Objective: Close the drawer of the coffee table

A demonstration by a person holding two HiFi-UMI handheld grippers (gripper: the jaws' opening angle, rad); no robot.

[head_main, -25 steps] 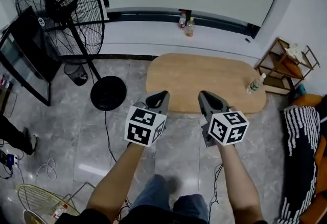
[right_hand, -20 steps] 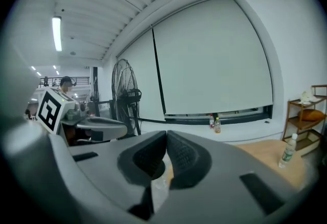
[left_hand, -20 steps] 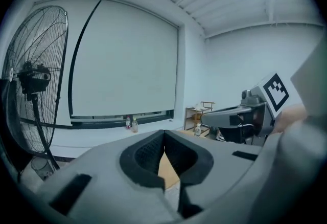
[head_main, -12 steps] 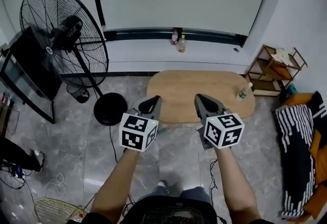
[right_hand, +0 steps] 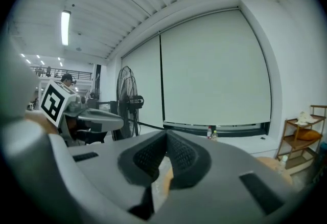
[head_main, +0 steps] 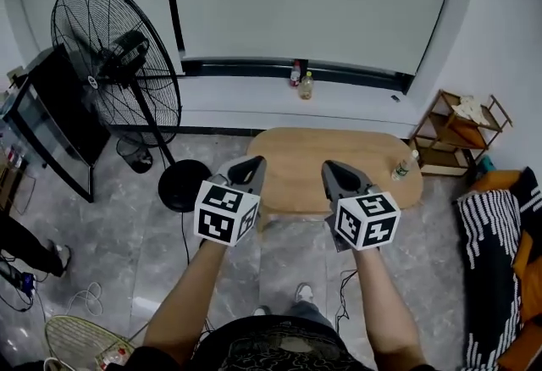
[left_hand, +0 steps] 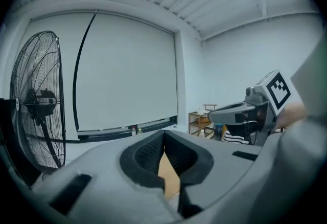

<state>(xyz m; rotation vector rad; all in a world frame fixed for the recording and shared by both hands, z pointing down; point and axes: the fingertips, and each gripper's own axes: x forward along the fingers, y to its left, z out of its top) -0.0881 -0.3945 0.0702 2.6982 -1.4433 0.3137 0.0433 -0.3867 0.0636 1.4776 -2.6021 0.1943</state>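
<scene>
Coffee table (head_main: 339, 159) sits low on the grey floor, its near edge beneath the left gripper (head_main: 247, 166) and right gripper (head_main: 334, 170), both with jaws pressed together and empty; a fan (head_main: 114, 56) stands beyond, left.

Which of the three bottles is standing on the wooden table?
The green-labelled bottle, at the coffee table's right end; the red bottle and the yellowish bottle stand on the window ledge.
</scene>
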